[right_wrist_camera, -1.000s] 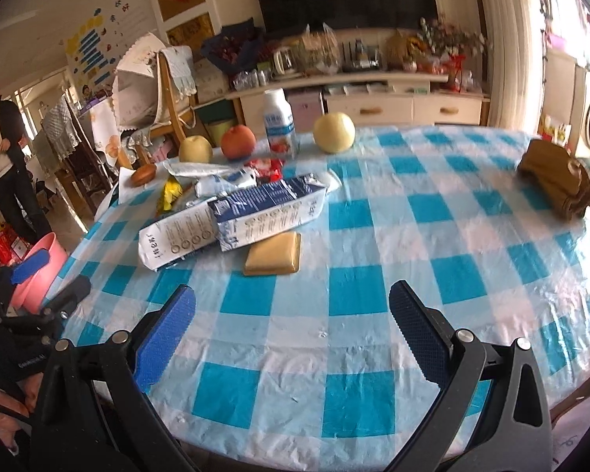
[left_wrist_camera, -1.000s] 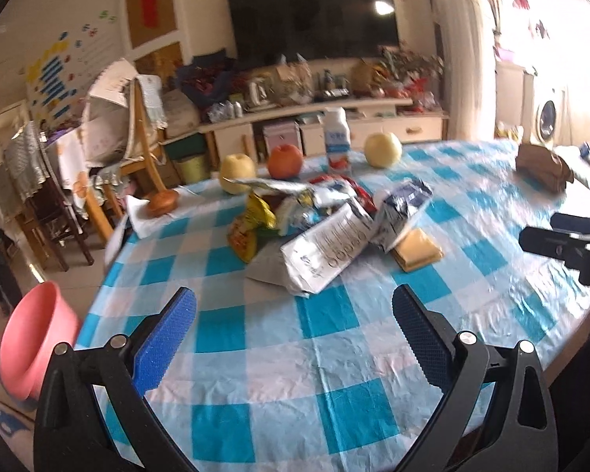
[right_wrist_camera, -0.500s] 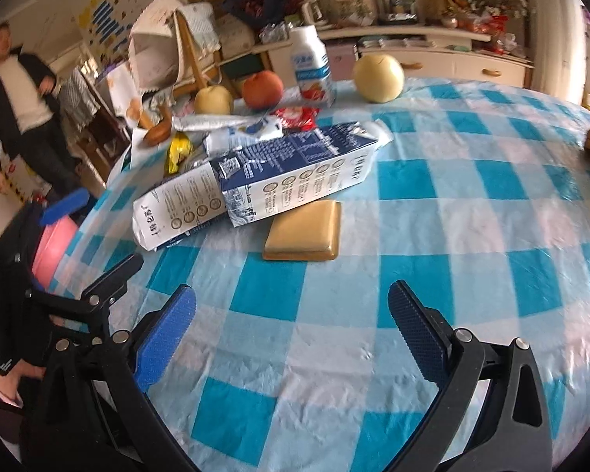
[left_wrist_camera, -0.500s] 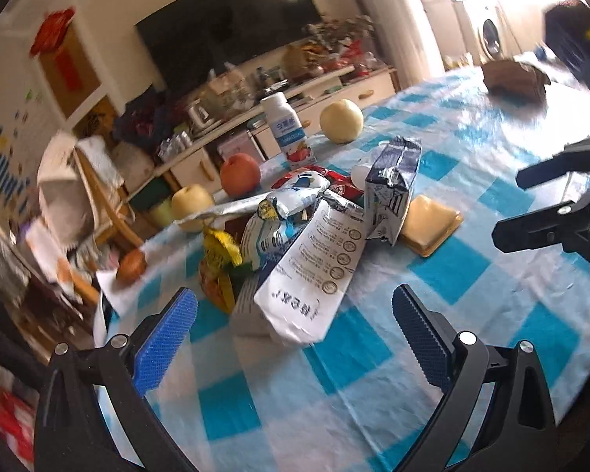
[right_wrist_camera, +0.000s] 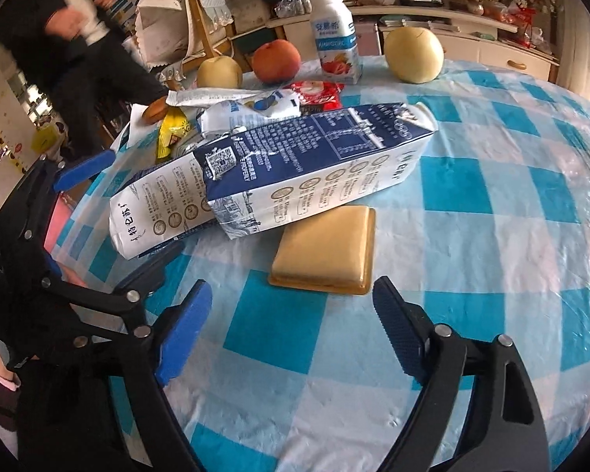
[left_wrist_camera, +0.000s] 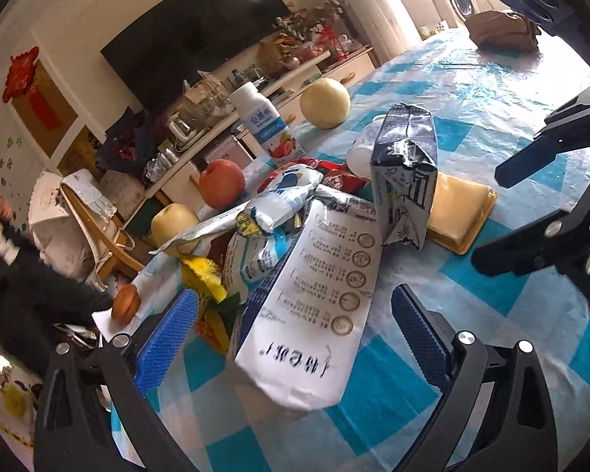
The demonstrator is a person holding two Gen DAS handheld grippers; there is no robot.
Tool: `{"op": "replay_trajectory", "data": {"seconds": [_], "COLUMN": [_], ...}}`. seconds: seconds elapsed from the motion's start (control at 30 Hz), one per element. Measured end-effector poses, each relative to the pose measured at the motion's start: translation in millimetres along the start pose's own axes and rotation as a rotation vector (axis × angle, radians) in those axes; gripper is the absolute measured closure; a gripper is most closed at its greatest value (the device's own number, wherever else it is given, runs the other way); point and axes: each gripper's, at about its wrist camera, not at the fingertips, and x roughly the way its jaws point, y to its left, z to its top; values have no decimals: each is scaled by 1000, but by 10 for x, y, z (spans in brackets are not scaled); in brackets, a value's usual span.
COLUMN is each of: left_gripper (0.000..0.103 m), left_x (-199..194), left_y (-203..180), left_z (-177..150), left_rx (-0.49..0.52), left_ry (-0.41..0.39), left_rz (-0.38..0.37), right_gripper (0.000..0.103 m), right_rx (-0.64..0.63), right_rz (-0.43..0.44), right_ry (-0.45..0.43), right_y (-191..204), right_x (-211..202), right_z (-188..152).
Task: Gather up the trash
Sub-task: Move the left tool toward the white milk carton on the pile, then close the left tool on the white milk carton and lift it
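A heap of trash lies on the blue-checked tablecloth. A white milk carton lies flat, and a dark blue carton rests across it. Behind them are silver-blue foil wrappers, a yellow snack bag and a red wrapper. A flat tan packet lies beside the blue carton. My left gripper is open, with the white carton's near end between its fingers and the pads clear of it. My right gripper has closing jaws with nothing between them, just short of the tan packet.
At the table's far edge stand a yoghurt bottle, a red apple and two pale pears. A brown bag lies far right. A person stands beyond the table's left side.
Both grippers have come lower and closer to the heap. The left one has rolled and now straddles the white carton's end. The right jaws have narrowed.
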Motion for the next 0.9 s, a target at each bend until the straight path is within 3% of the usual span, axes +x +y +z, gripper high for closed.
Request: {"op": "replay_trajectory", "data": {"seconds": [0.03,0.1,0.13,0.4,0.63,0.77,0.9], "left_gripper": [7,26,29,32,34,34,34], "left_x": [23,45,70,103,63,41,22], "left_y": [-24,-50,-54,-38,-19,24,101], "left_z": [18,30,34,15,-39,-62,-90], "left_rx": [4,6,3,-43,-92,-129,-187], "left_ry": [-3,-1,10,19,17,25,37], "left_rz": [-4,-17,-19,-48,-63,-74,-80], "right_gripper": [18,18,18,18,19,39,41], "right_rx": [-2,4,13,10,-17,-86,-133], "right_rz": [-7,-13,-15,-30,-118,-195,-226], "right_ry": [-1,-2,-1,-10,-9,-10,-11], "right_y": [-1,-16,-35,-9,-17,55,118], "right_x": [11,25,35,95,168,200,231], "right_z": [6,17,19,91,141,144,122]}}
